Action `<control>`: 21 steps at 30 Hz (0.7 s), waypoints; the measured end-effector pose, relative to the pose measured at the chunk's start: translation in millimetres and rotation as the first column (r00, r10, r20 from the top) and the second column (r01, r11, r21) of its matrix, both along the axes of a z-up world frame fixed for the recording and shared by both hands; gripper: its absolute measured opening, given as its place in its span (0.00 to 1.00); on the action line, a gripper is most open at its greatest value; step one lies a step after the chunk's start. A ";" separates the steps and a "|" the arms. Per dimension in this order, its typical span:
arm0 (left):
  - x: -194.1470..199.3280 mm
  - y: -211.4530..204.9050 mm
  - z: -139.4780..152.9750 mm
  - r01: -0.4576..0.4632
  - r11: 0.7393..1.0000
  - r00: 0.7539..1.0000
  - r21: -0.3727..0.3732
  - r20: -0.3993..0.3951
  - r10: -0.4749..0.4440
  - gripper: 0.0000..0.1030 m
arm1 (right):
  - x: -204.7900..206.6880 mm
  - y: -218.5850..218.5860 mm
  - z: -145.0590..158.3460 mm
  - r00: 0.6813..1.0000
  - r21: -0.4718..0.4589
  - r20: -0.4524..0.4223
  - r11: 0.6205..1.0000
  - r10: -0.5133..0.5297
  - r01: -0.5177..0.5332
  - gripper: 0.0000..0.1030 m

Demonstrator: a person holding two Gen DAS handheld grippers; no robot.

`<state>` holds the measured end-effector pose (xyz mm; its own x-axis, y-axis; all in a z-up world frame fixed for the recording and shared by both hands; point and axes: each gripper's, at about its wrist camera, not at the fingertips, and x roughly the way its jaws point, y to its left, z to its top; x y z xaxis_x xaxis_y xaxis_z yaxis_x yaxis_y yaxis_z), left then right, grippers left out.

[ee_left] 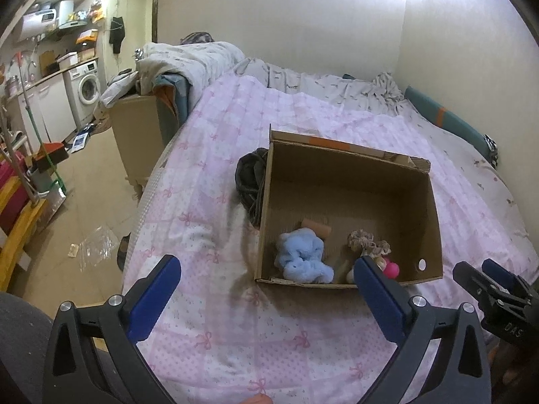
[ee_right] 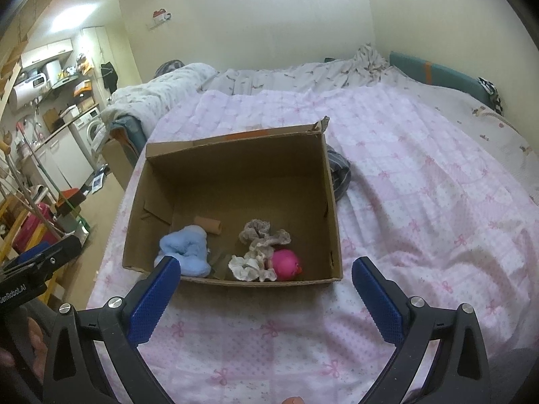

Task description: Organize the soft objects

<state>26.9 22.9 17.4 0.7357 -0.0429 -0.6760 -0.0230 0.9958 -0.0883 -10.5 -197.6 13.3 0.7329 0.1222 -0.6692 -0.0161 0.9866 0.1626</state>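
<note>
Left gripper point(ee_left: 266, 289): jaws spread wide, nothing held. Right gripper point(ee_right: 266, 289): jaws spread wide, nothing held. Both hover over the quilt point(ee_right: 421, 202), just short of the box point(ee_right: 333, 208). In the box, along its near wall: blue cloth point(ee_right: 187, 250), beige scrunchie point(ee_right: 262, 234), white scrunchie point(ee_right: 247, 266) and pink toy point(ee_right: 288, 264), the last three touching. Dark cloth point(ee_left: 249, 181) lies against the box's outside.

An open cardboard box point(ee_right: 235, 175) stands upright on the pink quilt of the bed, its top flaps torn away. Along its near wall lie a fluffy blue cloth point(ee_right: 187, 250), two crumpled beige scrunchies point(ee_right: 262, 235) and a pink ball point(ee_right: 286, 264). A dark garment point(ee_left: 251, 181) lies bunched just beside the box's outer wall.
</note>
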 end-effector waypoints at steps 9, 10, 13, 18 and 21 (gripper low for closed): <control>-1.9 -10.0 -2.2 0.040 0.999 0.999 0.019 -0.001 -0.040 0.99 | 1.1 1.9 -0.9 1.000 -0.013 0.000 1.000 0.001 -0.001 1.00; -1.8 -10.6 -2.3 0.042 0.999 0.999 0.020 -0.001 -0.042 1.00 | 0.9 1.9 -0.7 1.000 -0.012 0.000 1.000 0.001 -0.001 1.00; -1.8 -10.7 -2.3 0.043 0.999 0.999 0.018 0.000 -0.043 0.99 | 1.0 1.6 0.2 1.000 -0.016 0.001 1.000 0.002 -0.002 1.00; -1.8 -10.7 -2.4 0.043 0.999 0.999 0.019 -0.001 -0.043 1.00 | 1.6 0.5 0.0 1.000 -0.010 0.002 1.000 0.001 -0.001 1.00; -1.9 -10.5 -2.3 0.043 0.999 0.999 0.016 0.000 -0.043 0.99 | 1.4 0.6 0.2 1.000 -0.010 0.003 1.000 0.002 -0.002 1.00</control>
